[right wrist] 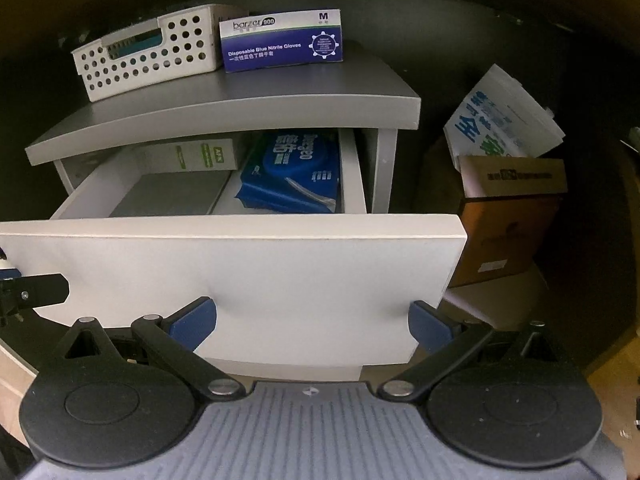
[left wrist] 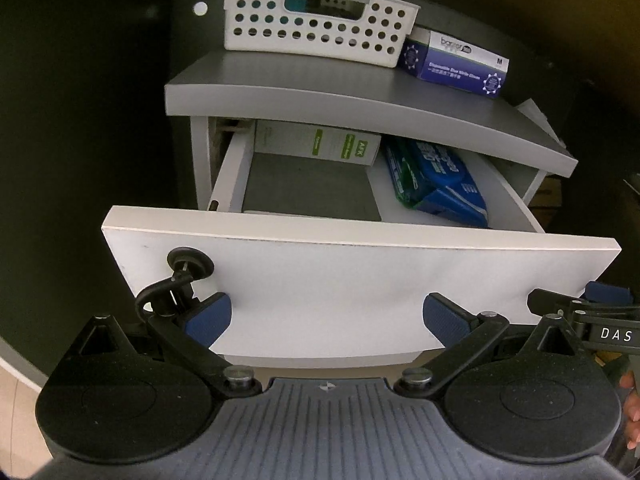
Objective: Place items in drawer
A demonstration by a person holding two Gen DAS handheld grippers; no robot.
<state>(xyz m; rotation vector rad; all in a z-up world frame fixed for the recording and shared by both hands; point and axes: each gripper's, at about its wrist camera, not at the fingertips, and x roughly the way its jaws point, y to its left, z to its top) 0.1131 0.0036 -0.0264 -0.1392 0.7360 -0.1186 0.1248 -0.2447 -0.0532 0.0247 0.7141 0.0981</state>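
A white drawer (left wrist: pixel 360 276) of a small grey-topped cabinet (left wrist: pixel 320 88) stands pulled out. Inside lie a white and green box (left wrist: pixel 320 146) at the back and a blue wipes pack (left wrist: pixel 436 180) on the right; the same box (right wrist: pixel 192 156) and pack (right wrist: pixel 296 172) show in the right wrist view. On the cabinet top sit a white perforated basket (left wrist: pixel 316 20) and a blue glove box (left wrist: pixel 460 64). My left gripper (left wrist: pixel 328 318) is open and empty in front of the drawer front (right wrist: pixel 240 276). My right gripper (right wrist: pixel 312 320) is open and empty there too.
A black suction-cup hook (left wrist: pixel 188 266) clings to the drawer front at the left. Right of the cabinet stand a brown cardboard box (right wrist: pixel 508 216) and a white carton with blue print (right wrist: pixel 500 116). Dark walls surround the cabinet. A fingertip (left wrist: pixel 632 412) shows at the right edge.
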